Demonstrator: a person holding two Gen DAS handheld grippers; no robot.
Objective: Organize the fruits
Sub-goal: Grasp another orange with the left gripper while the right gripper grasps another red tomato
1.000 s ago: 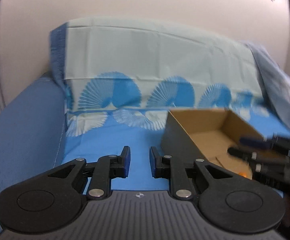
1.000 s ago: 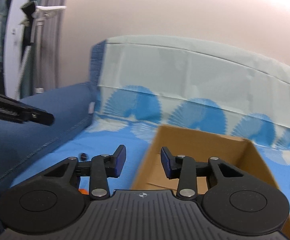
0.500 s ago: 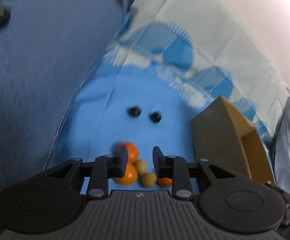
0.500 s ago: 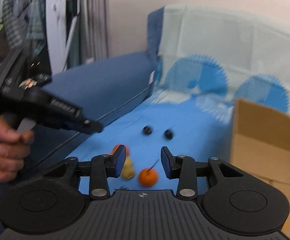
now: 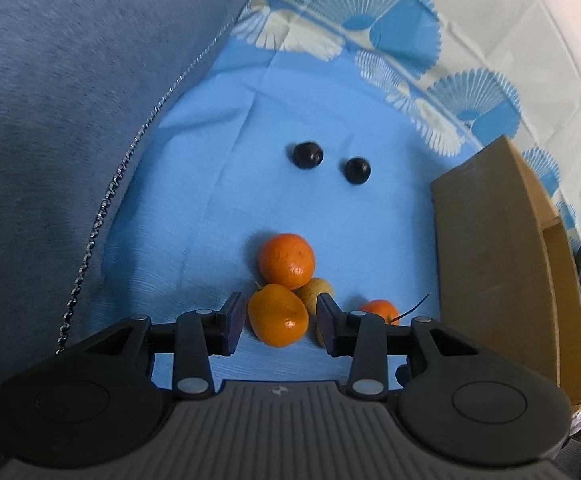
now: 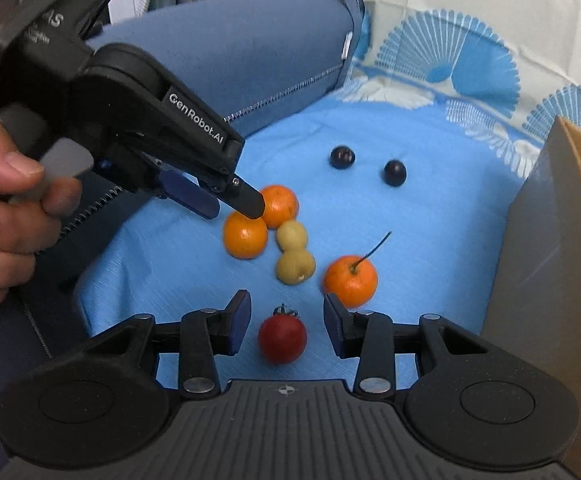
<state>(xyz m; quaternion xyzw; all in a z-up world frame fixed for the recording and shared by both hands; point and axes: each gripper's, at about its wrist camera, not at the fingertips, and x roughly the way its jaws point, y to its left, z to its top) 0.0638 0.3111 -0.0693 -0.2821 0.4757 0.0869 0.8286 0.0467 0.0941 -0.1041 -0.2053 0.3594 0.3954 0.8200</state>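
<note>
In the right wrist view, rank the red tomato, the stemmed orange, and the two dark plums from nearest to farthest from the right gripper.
From the right gripper:
1. Red tomato, right between the open jaws.
2. Stemmed orange, just beyond the right jaw.
3. Two dark plums, left plum and right plum, far back on the blue cloth; too close to rank.

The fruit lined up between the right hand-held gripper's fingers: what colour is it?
Red, with a green calyx: a small tomato, seen best in the right wrist view.

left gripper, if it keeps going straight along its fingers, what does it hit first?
Most likely the near orange: it sits between the open fingers of the left gripper, dead ahead. A second orange lies just behind it. Exact depth is unclear.
</note>
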